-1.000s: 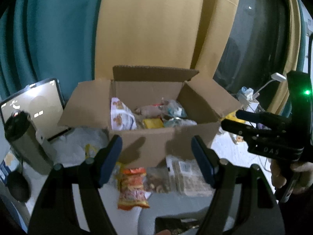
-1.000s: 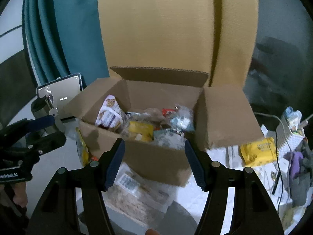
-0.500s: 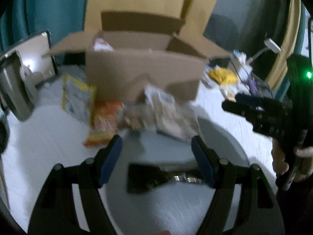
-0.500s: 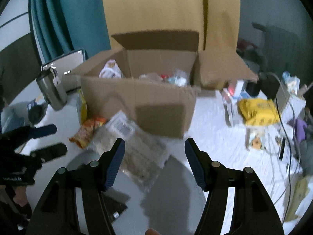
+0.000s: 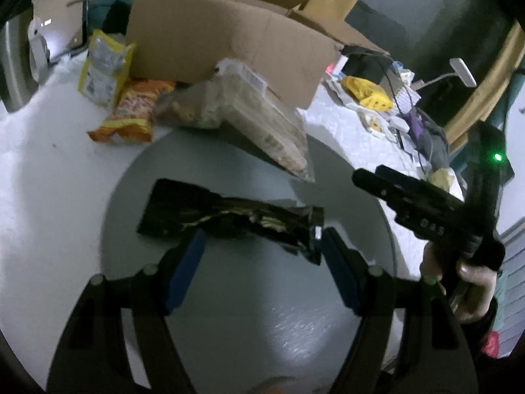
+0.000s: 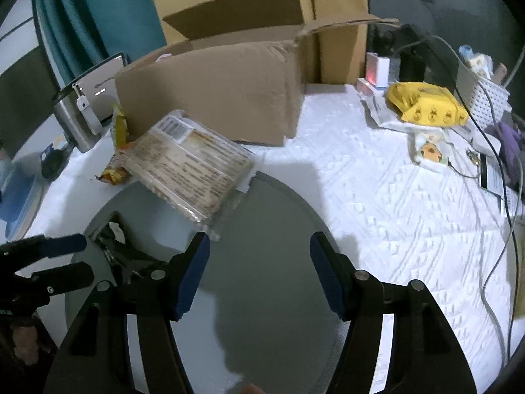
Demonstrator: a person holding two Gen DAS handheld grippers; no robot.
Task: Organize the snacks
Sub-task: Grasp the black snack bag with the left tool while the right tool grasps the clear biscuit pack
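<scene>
A crumpled black snack packet [image 5: 226, 218] lies on a grey round mat [image 5: 246, 295]. My left gripper [image 5: 261, 234] hangs open just in front of it, the packet's near edge between the fingertips, pads not pressing. In the right wrist view the same black packet [image 6: 118, 249] shows at lower left beside the left gripper [image 6: 65, 256]. My right gripper [image 6: 259, 239] is open over the bare mat [image 6: 262, 216], just below a clear pack of biscuits [image 6: 190, 161]. That clear pack [image 5: 259, 118] leans against the cardboard box [image 5: 226, 39]. An orange packet [image 5: 134, 111] and a yellow-white packet [image 5: 101, 69] lie left of it.
The open cardboard box [image 6: 210, 88] stands at the back on a white quilted cloth [image 6: 393, 197]. A steel flask [image 6: 73, 121] and a tablet [image 6: 98, 82] are on the left. A yellow bag [image 6: 426, 101], cables and a white basket [image 6: 485, 95] crowd the right.
Both grippers have dropped from above the box down toward the grey mat. The box's inside is no longer seen. The black packet now lies at the left gripper's fingertips.
</scene>
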